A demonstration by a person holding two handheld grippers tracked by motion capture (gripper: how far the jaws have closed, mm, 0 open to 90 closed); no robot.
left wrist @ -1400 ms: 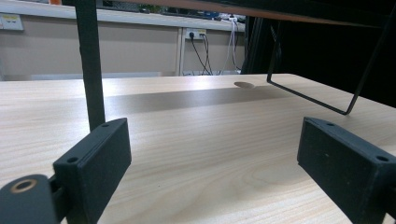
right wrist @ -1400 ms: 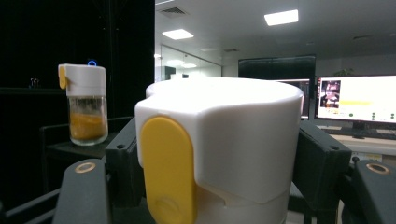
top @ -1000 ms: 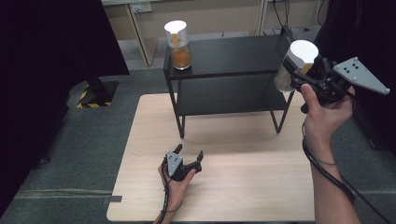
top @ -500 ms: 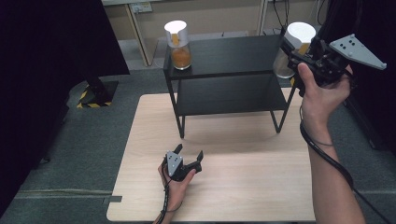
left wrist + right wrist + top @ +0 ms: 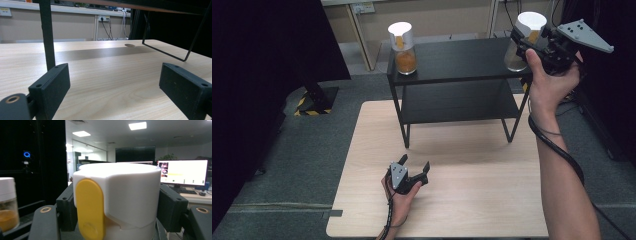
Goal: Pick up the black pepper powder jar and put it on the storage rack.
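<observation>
Fingers of the right gripper (image 5: pixel 532 44) clamp a clear jar with a white lid and yellow flip tab (image 5: pixel 526 40), holding it in the air at the right end of the black two-tier metal shelf's (image 5: pixel 462 60) top board. In the high view a matching jar of orange powder (image 5: pixel 402 47) already stands at that board's left end, so the step looks like setting the held jar down beside it. To do it well, keep the jar upright, bring its base fully over the board before lowering, and let go only once it sits flat, well in from the right edge. The left gripper (image 5: pixel 412 172) rests on the light wooden tabletop (image 5: pixel 492 195) near its front edge, fingers spread with nothing between them.

From the left gripper view: the shelf's leg (image 5: pixel 47 35) and the bare tabletop grain, which the high view flattens.

From the right gripper view: both pads (image 5: pixel 171 206) pressed on the lid, not the glass — a detail hidden from above.
</observation>
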